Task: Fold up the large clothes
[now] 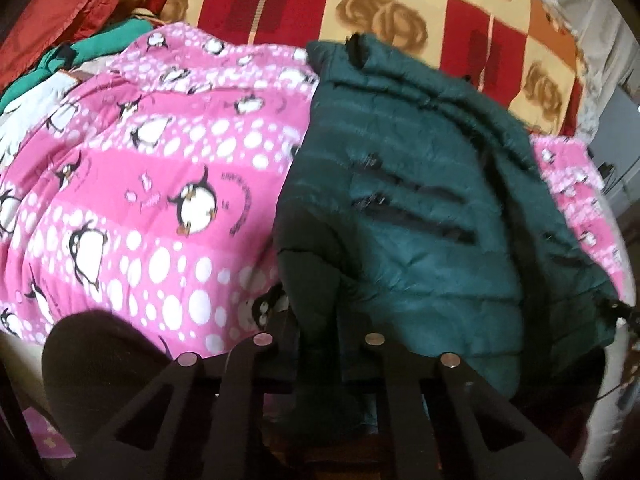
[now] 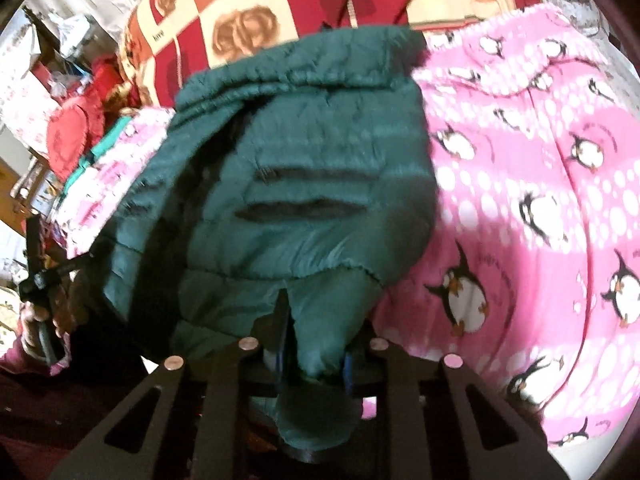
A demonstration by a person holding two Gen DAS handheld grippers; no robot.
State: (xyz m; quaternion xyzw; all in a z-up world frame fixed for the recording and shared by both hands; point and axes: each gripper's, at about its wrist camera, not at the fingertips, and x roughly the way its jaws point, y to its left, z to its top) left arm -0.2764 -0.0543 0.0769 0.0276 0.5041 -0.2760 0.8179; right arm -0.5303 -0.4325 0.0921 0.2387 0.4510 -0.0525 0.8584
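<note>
A dark green quilted puffer jacket (image 1: 420,184) lies on a pink penguin-print blanket (image 1: 160,200), its near hem draped over my left gripper (image 1: 320,344), whose fingers are buried in the fabric and appear shut on the hem. In the right wrist view the jacket (image 2: 304,168) bunches up, and my right gripper (image 2: 316,344) is shut on a fold of its near edge, with fabric hanging between the blue-padded fingers (image 2: 347,372). The left gripper also shows at the left edge of the right wrist view (image 2: 40,280).
A red, cream and orange checked blanket with rose prints (image 1: 380,12) covers the bed behind. A red cushion (image 1: 52,16) and teal clothes (image 1: 88,52) are piled at far left. Room clutter (image 2: 40,80) stands beyond the bed.
</note>
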